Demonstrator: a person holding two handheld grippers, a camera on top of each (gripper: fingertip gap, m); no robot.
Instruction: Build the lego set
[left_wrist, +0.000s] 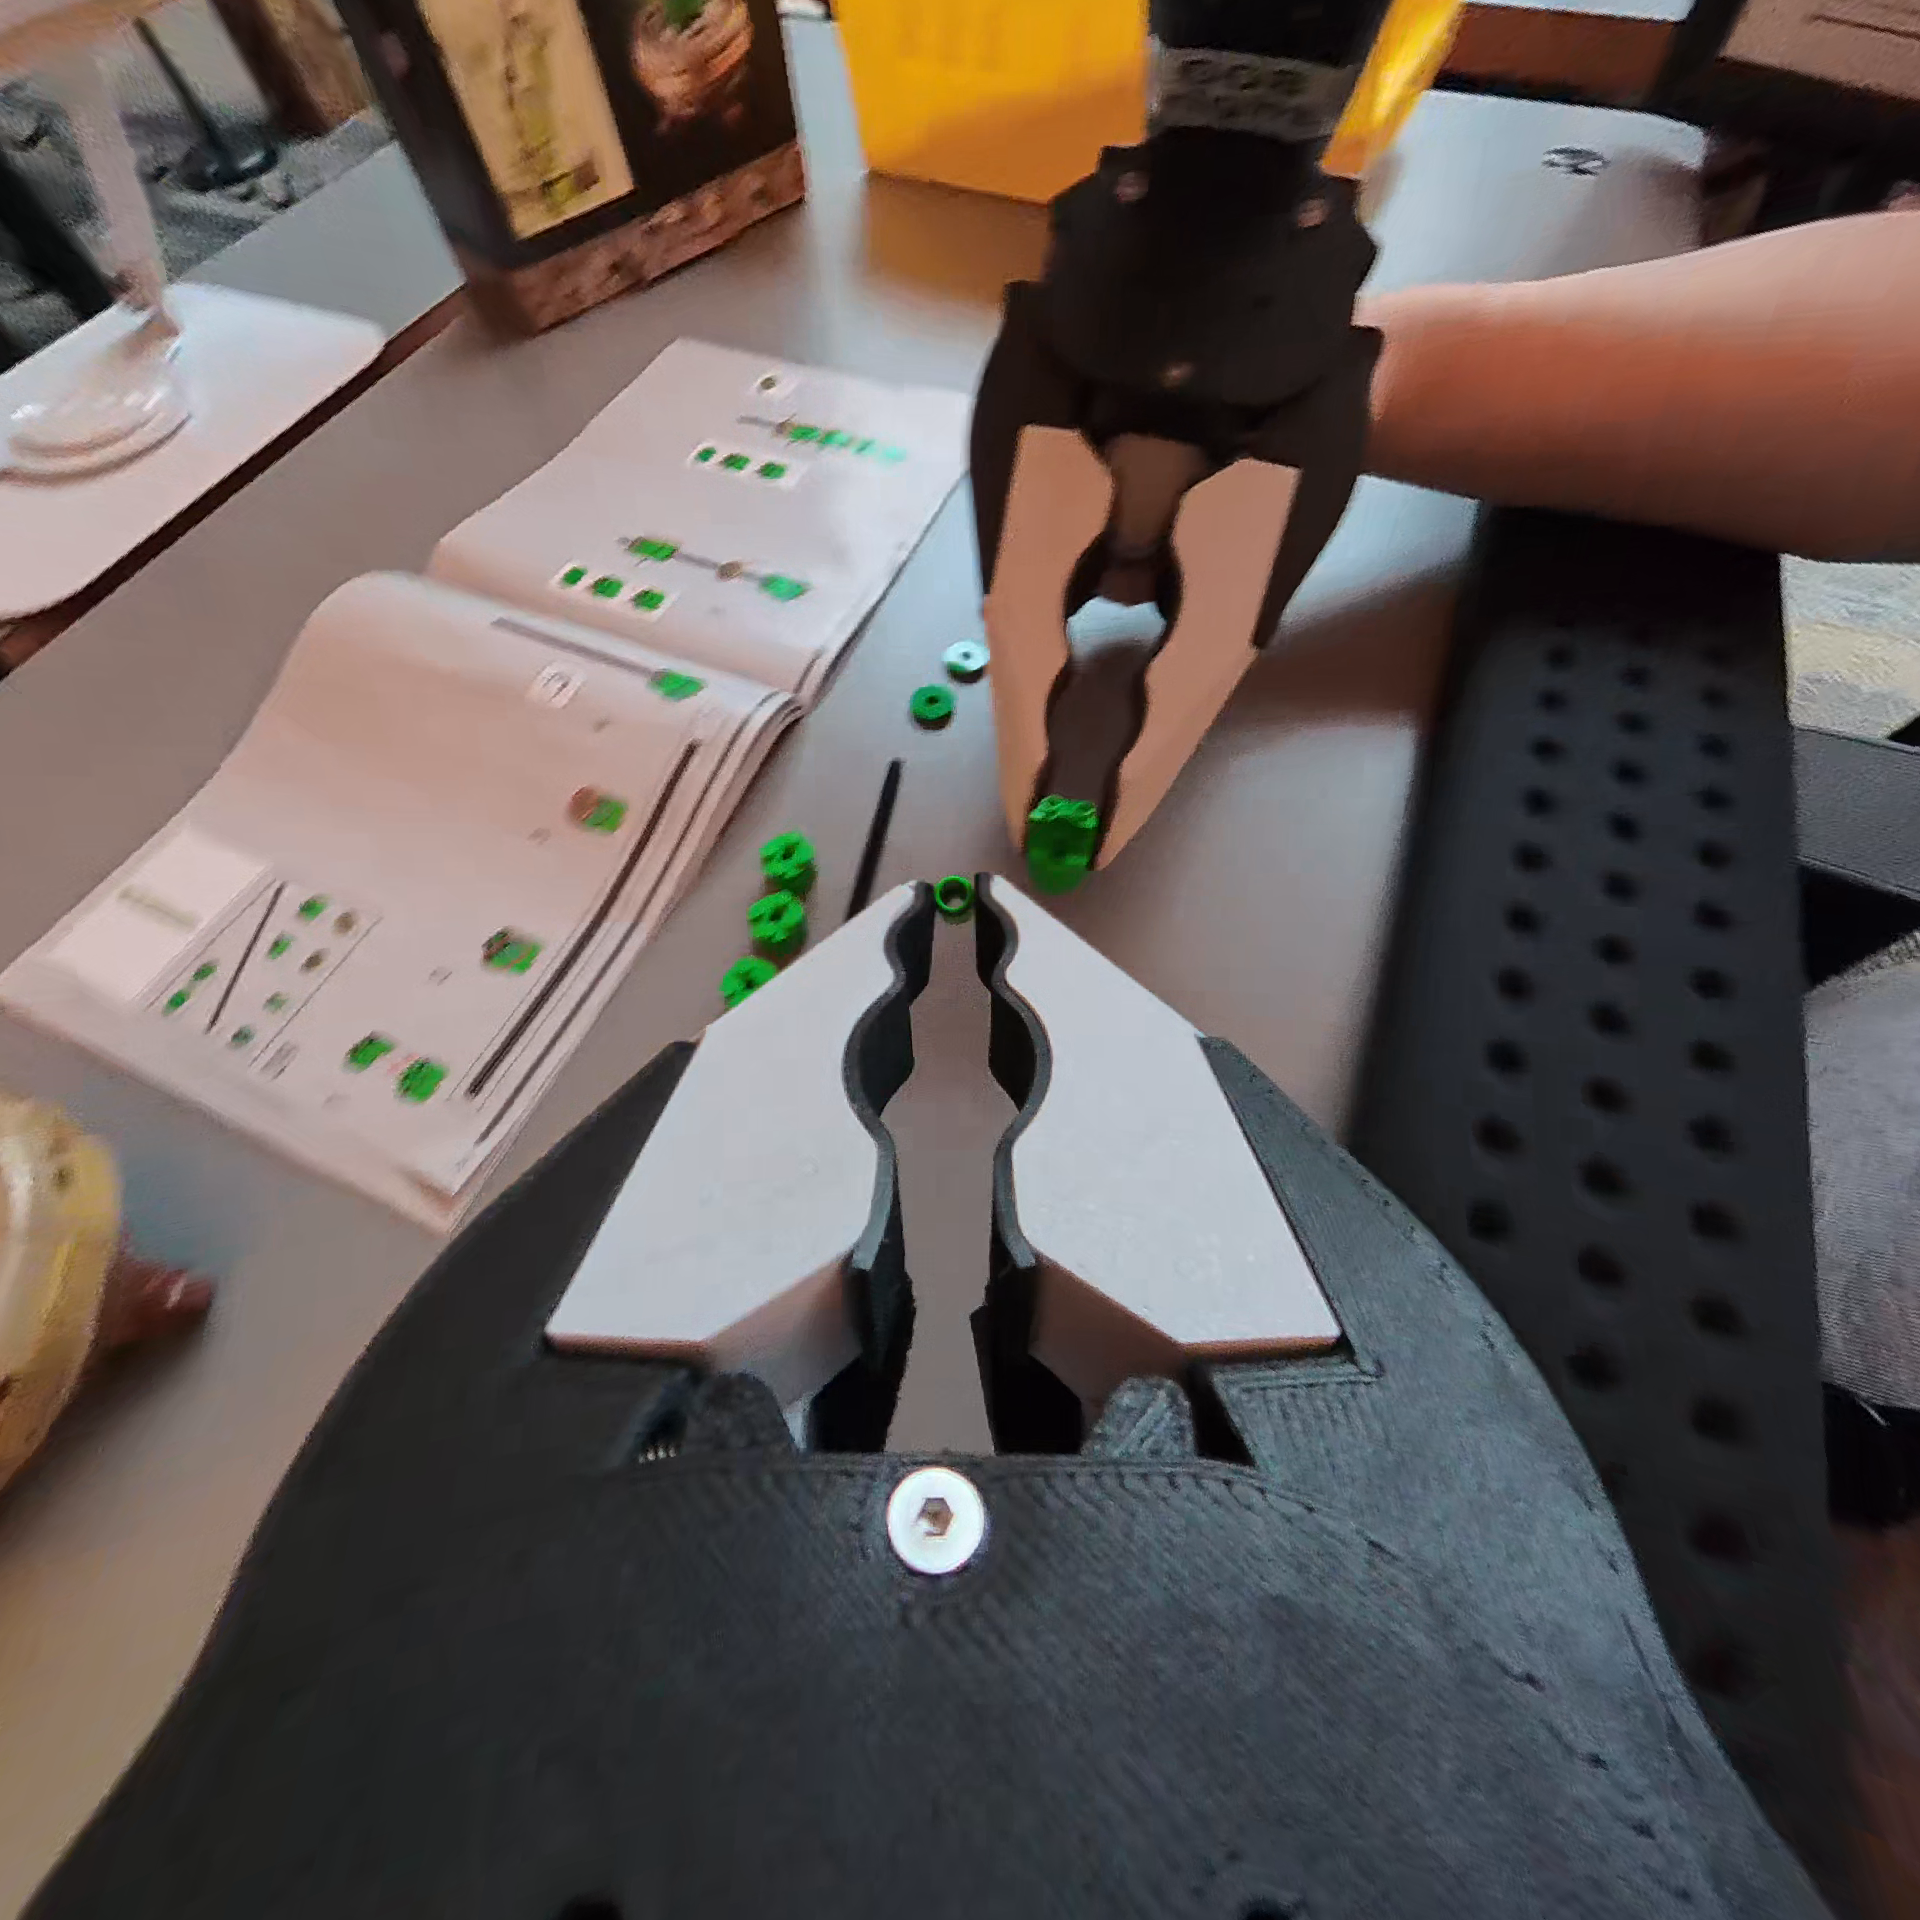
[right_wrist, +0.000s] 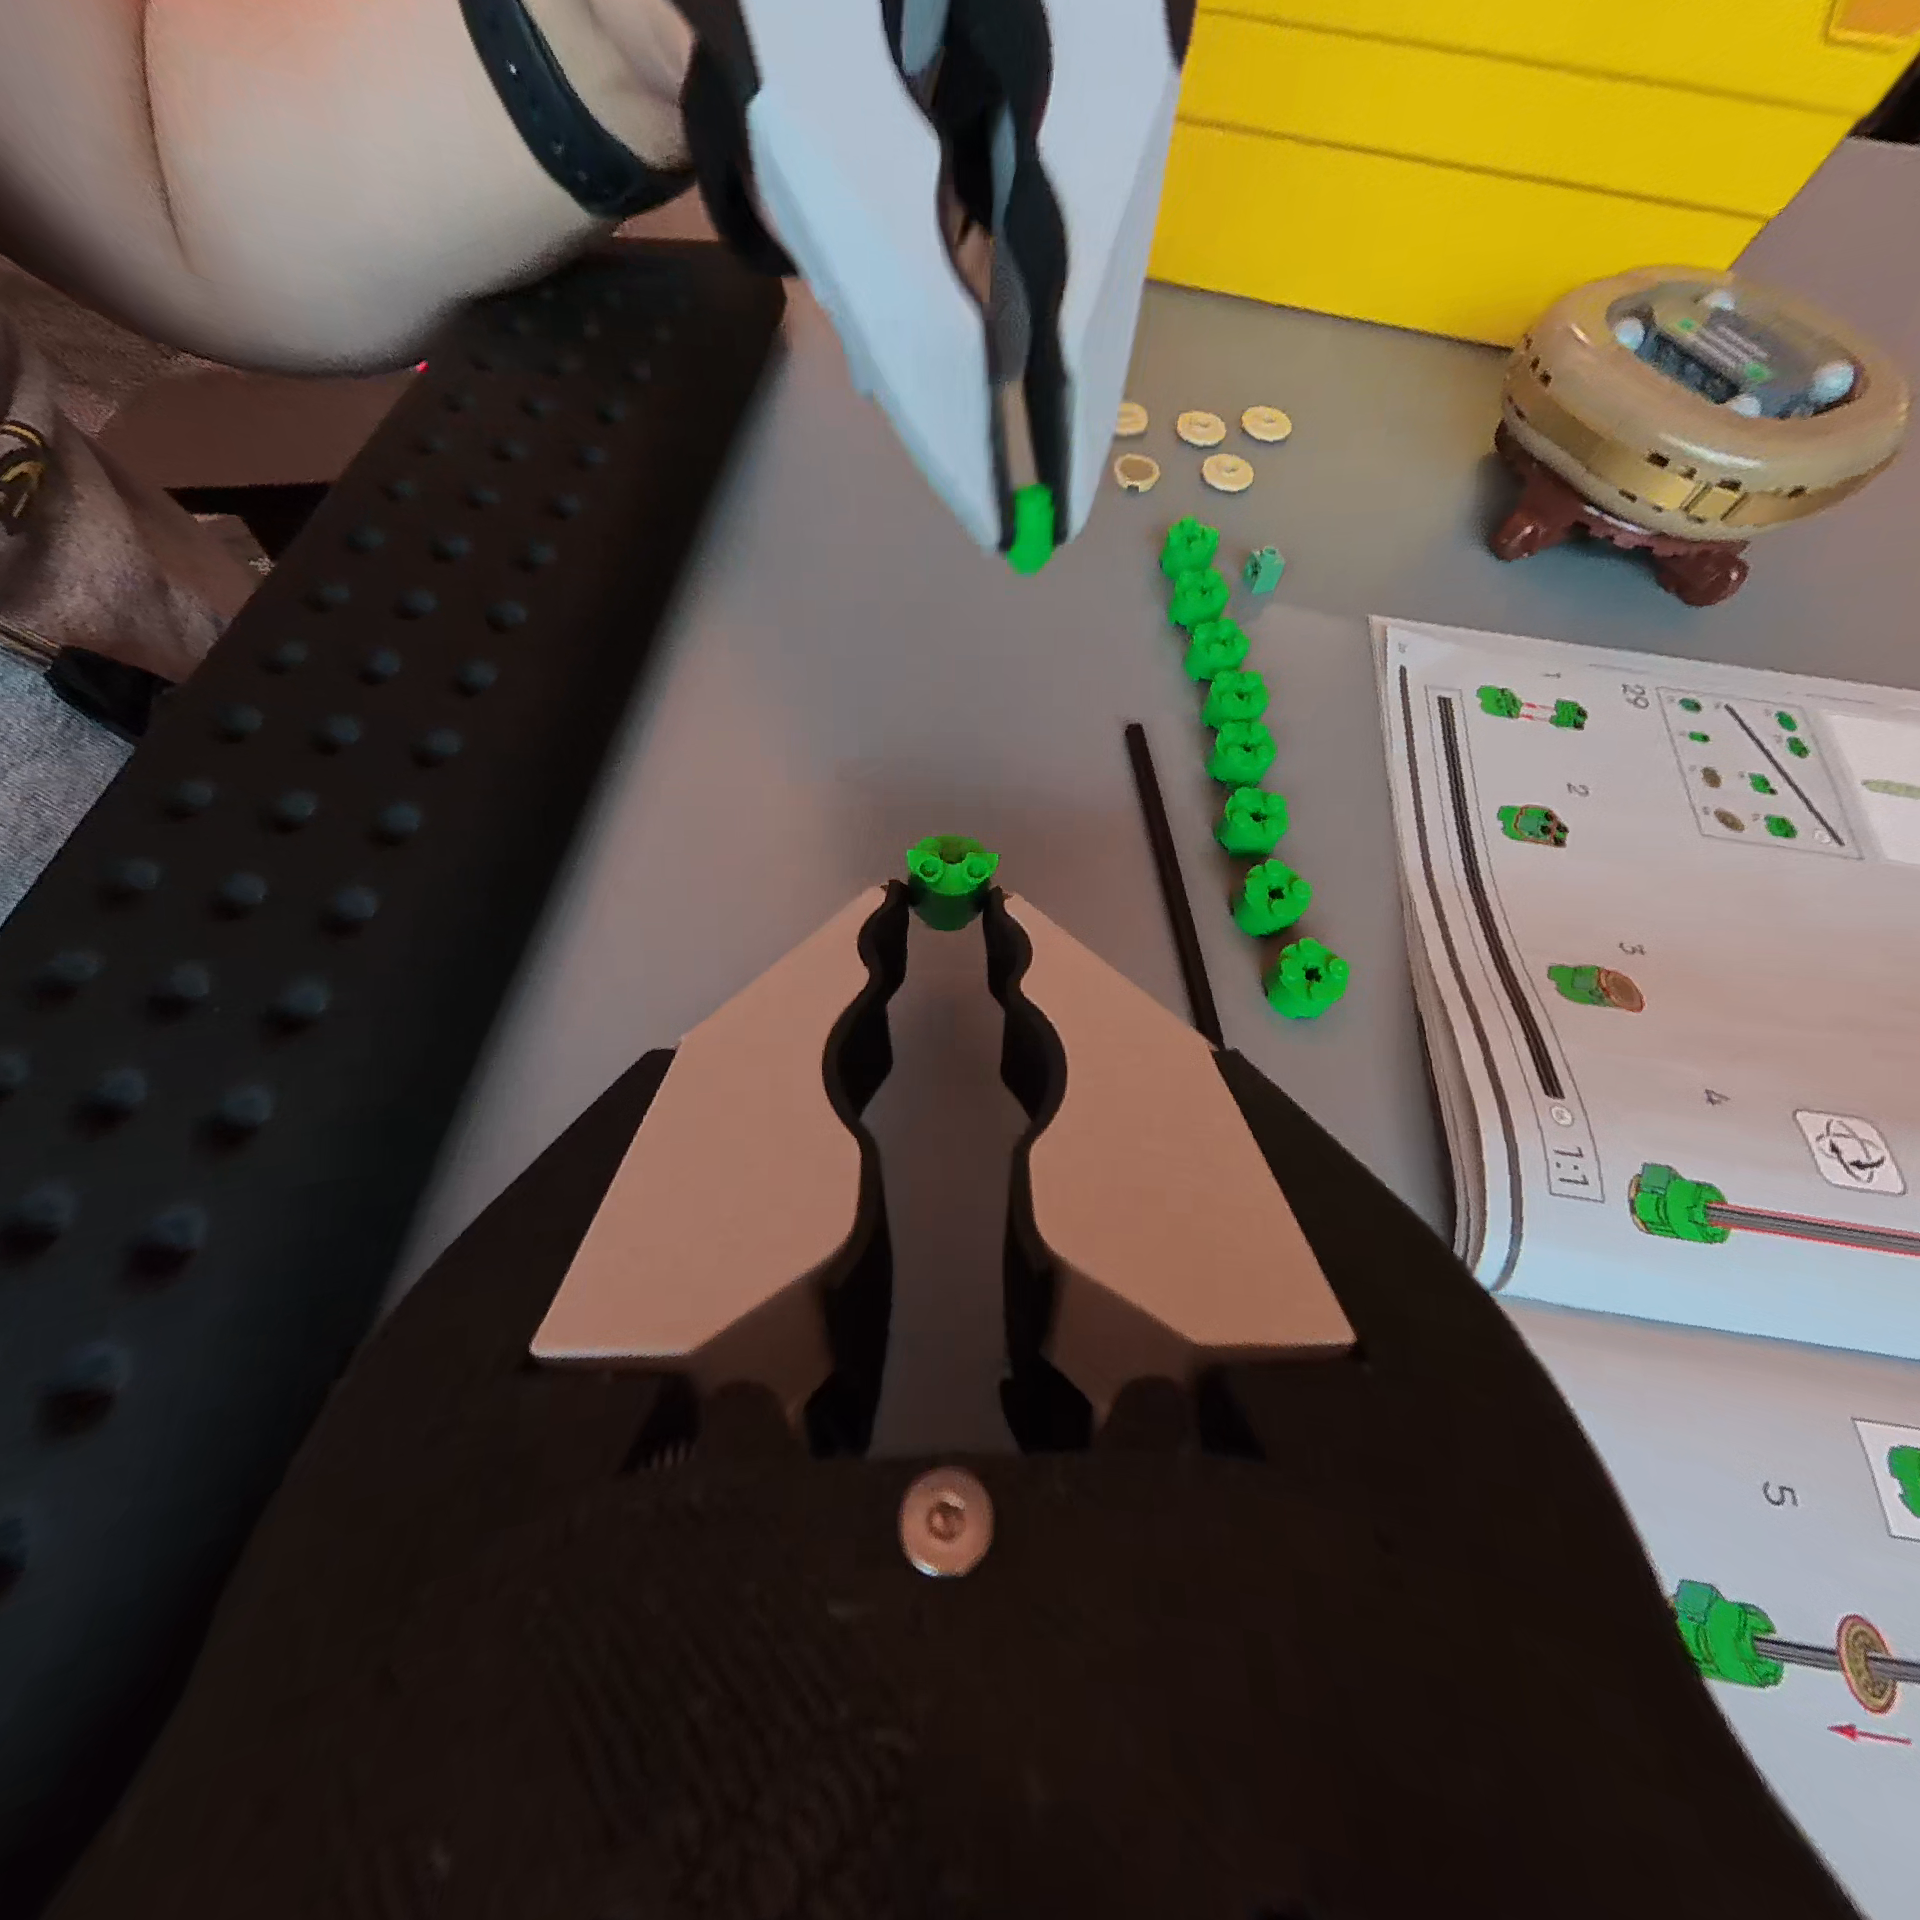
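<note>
My left gripper (left_wrist: 951, 912) is shut on a small green ring-shaped piece (left_wrist: 953, 894) held at its tips. It also shows in the right wrist view (right_wrist: 1013, 520), coming down from the top with that piece (right_wrist: 1031, 532). My right gripper (right_wrist: 945, 914) is shut on a green round brick (right_wrist: 945, 878). In the left wrist view it (left_wrist: 1070, 821) points toward me with the brick (left_wrist: 1060, 844). The two held pieces are close together but apart, above the grey table. A black axle rod (right_wrist: 1174, 883) lies on the table beside a row of several green round bricks (right_wrist: 1242, 769).
An open instruction booklet (right_wrist: 1662, 987) lies right of the rod. Tan round plates (right_wrist: 1205, 447), a small teal brick (right_wrist: 1265, 569) and a gold pot model (right_wrist: 1704, 416) sit beyond. A yellow box (right_wrist: 1455, 156) stands at the back. A black perforated strip (right_wrist: 260, 779) borders the table's left. The gap from one gripper's tips to the other's is roughly 6 centimeters.
</note>
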